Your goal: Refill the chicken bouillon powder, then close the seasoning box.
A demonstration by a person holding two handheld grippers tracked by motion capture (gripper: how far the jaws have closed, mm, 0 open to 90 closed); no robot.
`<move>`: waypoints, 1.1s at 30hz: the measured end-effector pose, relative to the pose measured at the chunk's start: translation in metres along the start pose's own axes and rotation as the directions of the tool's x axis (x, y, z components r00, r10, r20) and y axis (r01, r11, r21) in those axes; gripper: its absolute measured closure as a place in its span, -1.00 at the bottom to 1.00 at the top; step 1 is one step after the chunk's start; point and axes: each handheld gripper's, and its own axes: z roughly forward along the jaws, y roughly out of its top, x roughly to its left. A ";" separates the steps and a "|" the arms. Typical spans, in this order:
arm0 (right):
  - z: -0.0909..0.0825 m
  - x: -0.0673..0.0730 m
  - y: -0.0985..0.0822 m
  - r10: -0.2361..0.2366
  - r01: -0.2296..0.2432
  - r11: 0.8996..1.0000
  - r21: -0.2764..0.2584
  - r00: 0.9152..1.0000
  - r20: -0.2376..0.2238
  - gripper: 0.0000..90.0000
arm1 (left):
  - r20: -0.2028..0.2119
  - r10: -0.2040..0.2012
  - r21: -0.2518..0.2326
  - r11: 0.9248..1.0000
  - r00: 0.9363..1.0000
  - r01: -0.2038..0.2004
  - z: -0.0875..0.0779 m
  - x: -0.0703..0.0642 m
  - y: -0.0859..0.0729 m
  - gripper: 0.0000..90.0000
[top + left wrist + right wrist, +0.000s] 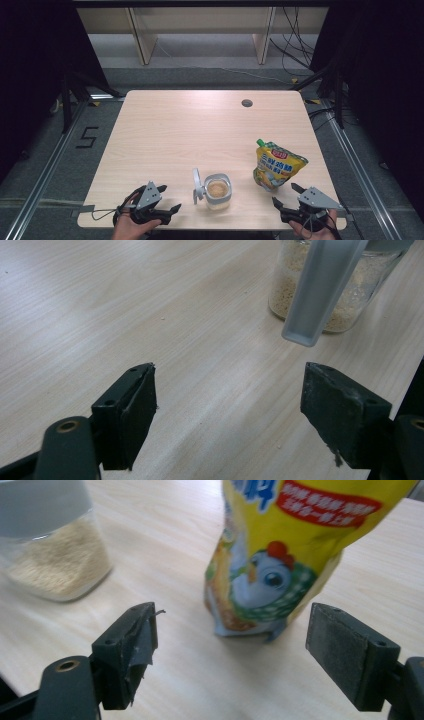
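Observation:
A clear glass jar [218,192] holding pale granules stands near the table's front edge, its grey lid [198,186] flipped open to its left. In the left gripper view the jar [350,295] is ahead to the right with the lid [320,295] hanging down in front of it. A yellow spouted pouch [276,166] with a cartoon chicken stands upright to the right of the jar. My left gripper [168,199] is open on the table left of the jar. My right gripper [286,195] is open just in front of the pouch [280,555], nothing between its jaws; the jar [50,550] shows at left.
The light wooden table [200,130] has a round cable hole [246,103] at the back right. Beyond it stand shelf legs and loose cables on the floor. Dark frames flank both sides of the table.

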 end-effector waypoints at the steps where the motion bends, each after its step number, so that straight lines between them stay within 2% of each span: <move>1: -0.002 0.002 0.000 0.006 -0.006 1.000 0.008 1.000 -0.002 -0.51 | 0.000 0.011 0.001 1.000 1.000 -0.011 0.000 0.001 0.000 -0.50; 2: -0.003 0.007 -0.001 0.027 -0.027 1.000 0.017 1.000 0.000 -0.51 | 0.001 0.011 0.002 1.000 1.000 -0.011 0.000 0.001 0.000 -0.50; 3: -0.003 0.006 -0.002 -0.004 0.004 1.000 0.016 1.000 0.000 -0.51 | 0.003 0.012 0.002 1.000 1.000 -0.012 0.000 0.000 0.000 -0.50; 4: -0.002 0.006 -0.002 -0.014 0.015 1.000 0.012 1.000 -0.012 -0.51 | 0.008 0.004 0.008 1.000 1.000 -0.004 0.000 0.000 0.000 -0.50; 7: -0.004 0.008 -0.003 -0.011 0.012 1.000 0.024 1.000 -0.012 -0.50 | 0.002 0.005 0.017 1.000 1.000 -0.005 0.000 -0.001 0.000 -0.50; 8: -0.003 0.007 -0.003 -0.027 0.028 0.999 0.028 0.999 -0.018 -0.49 | -0.002 -0.014 0.000 1.000 1.000 0.014 0.001 -0.002 -0.001 -0.50; 9: -0.003 0.006 -0.004 -0.018 0.019 0.999 0.034 0.999 -0.028 -0.49 | -0.002 -0.014 0.000 1.000 1.000 0.014 0.001 -0.002 -0.001 -0.50; 10: -0.003 0.009 -0.005 0.018 -0.017 0.999 0.050 1.000 -0.024 -0.48 | -0.009 0.007 0.019 1.000 1.000 -0.007 0.001 0.001 0.000 -0.50; 11: -0.003 0.008 -0.005 0.009 -0.008 0.999 0.048 1.000 -0.027 -0.48 | -0.010 0.012 0.012 1.000 1.000 -0.011 0.001 0.001 0.000 -0.50; 12: -0.003 0.005 -0.005 -0.016 0.017 0.999 0.044 1.000 -0.026 -0.47 | -0.010 -0.006 0.004 1.000 1.000 0.006 0.001 0.000 0.000 -0.50; 13: -0.003 0.004 -0.005 -0.020 0.021 0.999 0.043 1.000 -0.024 -0.46 | 0.002 -0.002 0.013 1.000 1.000 0.002 0.000 0.000 0.000 -0.49; 15: -0.004 0.004 -0.005 -0.026 0.027 0.999 0.040 0.999 -0.029 -0.37 | -0.004 0.014 0.012 1.000 1.000 -0.014 0.000 -0.001 0.000 -0.45; 16: -0.003 0.003 -0.005 -0.042 0.043 0.999 0.026 0.998 -0.037 -0.34 | -0.002 0.027 0.019 0.999 1.000 -0.027 -0.001 -0.001 0.001 -0.40; 17: -0.004 0.006 -0.005 -0.028 0.029 0.998 0.047 0.999 -0.036 -0.34 | 0.013 0.020 0.003 1.000 1.000 -0.020 -0.002 -0.003 0.001 -0.31; 18: -0.003 0.006 -0.004 -0.039 0.040 0.999 0.033 0.998 -0.040 -0.29 | 0.014 0.020 -0.010 1.000 1.000 -0.020 -0.003 -0.005 0.001 -0.20; 20: -0.003 0.005 -0.003 -0.104 0.105 0.994 0.020 0.993 -0.049 -0.20 | 0.048 0.007 -0.015 1.000 0.999 -0.006 -0.006 -0.006 0.003 -0.05; 21: -0.002 0.006 -0.003 -0.106 0.107 0.994 0.024 0.993 -0.050 -0.20 | 0.072 -0.013 -0.038 0.999 0.997 0.016 -0.006 -0.008 0.003 0.03; 22: -0.001 0.007 -0.003 -0.112 0.114 0.993 0.029 0.993 -0.048 -0.20 | 0.073 0.014 -0.024 1.000 0.997 -0.012 -0.008 -0.009 0.004 0.17; 23: -0.001 0.007 -0.003 -0.115 0.116 0.993 0.029 0.992 -0.051 -0.20 | 0.081 0.010 -0.049 0.999 0.997 -0.006 -0.009 -0.012 0.005 0.31; 24: -0.001 0.008 -0.003 -0.111 0.113 0.993 0.034 0.992 -0.058 -0.21 | 0.069 0.036 -0.053 0.998 0.997 -0.032 -0.012 -0.013 0.007 0.45; 26: 0.000 0.008 -0.003 -0.106 0.109 0.993 0.039 0.993 -0.056 -0.23 | 0.074 0.054 -0.084 0.995 0.996 -0.048 -0.015 -0.016 0.011 0.64; 27: 0.000 0.008 -0.003 -0.104 0.106 0.994 0.039 0.993 -0.054 -0.23 | 0.080 0.046 -0.106 0.994 0.996 -0.038 -0.016 -0.018 0.013 0.73; 28: 0.000 0.008 -0.003 -0.101 0.103 0.994 0.040 0.994 -0.050 -0.24 | 0.095 0.065 -0.126 0.991 0.993 -0.053 -0.016 -0.019 0.016 0.80; 29: -0.001 0.007 -0.003 -0.100 0.102 0.994 0.036 0.994 -0.052 -0.24 | 0.098 0.057 -0.140 0.989 0.994 -0.042 -0.017 -0.021 0.019 0.87; 32: -0.001 0.006 -0.003 -0.117 0.118 0.993 0.030 0.992 -0.042 -0.25 | 0.094 0.103 -0.141 0.986 0.990 -0.090 -0.018 -0.022 0.030 0.98; 33: -0.002 0.010 -0.004 -0.069 0.071 0.996 0.052 0.996 -0.048 -0.25 | 0.095 0.104 -0.135 0.987 0.990 -0.091 -0.017 -0.024 0.033 0.98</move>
